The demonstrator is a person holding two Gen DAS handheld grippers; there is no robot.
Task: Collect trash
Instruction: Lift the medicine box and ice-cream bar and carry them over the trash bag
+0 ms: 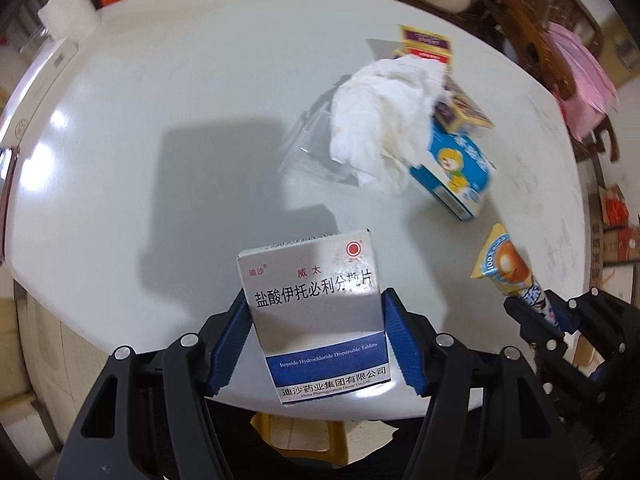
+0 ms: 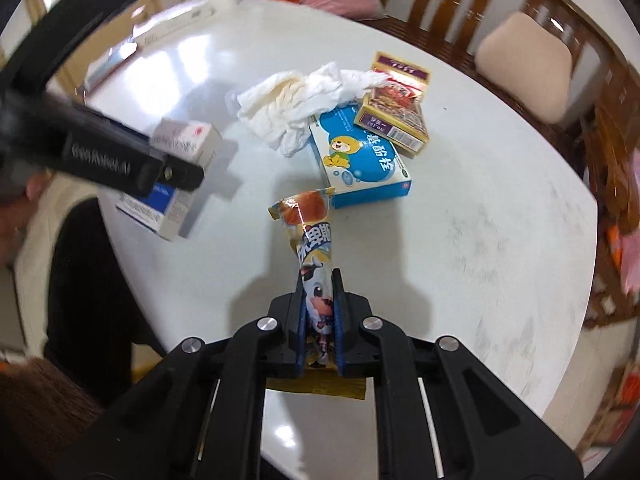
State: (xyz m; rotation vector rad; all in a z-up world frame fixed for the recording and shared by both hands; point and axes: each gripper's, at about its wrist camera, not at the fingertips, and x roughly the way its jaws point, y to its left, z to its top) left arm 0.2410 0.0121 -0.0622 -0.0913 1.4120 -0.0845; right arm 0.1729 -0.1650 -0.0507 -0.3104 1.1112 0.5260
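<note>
**Both grippers loaded, more trash waiting on the bench**

The left gripper (image 1: 316, 336) has its blue fingers (image 1: 228, 340) clamped on the two sides of a white and blue medicine box (image 1: 320, 308), printed "Itopride Hydrochloride Dispersible Tablets". The box is held upright, lifted just above the near edge of the round white bench (image 1: 160, 120).

The right gripper (image 2: 319, 320) has its fingers (image 2: 338, 320) pressed together on the narrow end of an ice cream cone wrapper (image 2: 312, 248). The wrapper's long axis runs straight out along the fingers, its wide torn end pointing toward the middle of the bench.

The remaining trash lies in one cluster ahead of both grippers, toward the far right of the bench. A crumpled white tissue (image 2: 296, 100) rests partly on a clear plastic bag (image 1: 308, 148). Touching it on the right is a blue carton with a cartoon bear (image 2: 360, 156), lying flat. A purple and gold box (image 2: 396, 112) sits tilted on the carton's far corner.

The cluster lies nearer the right gripper, directly beyond the wrapper's tip. Since both grippers are full, each probably needs emptying before anything more is picked up. No bin is visible in either view.
</note>
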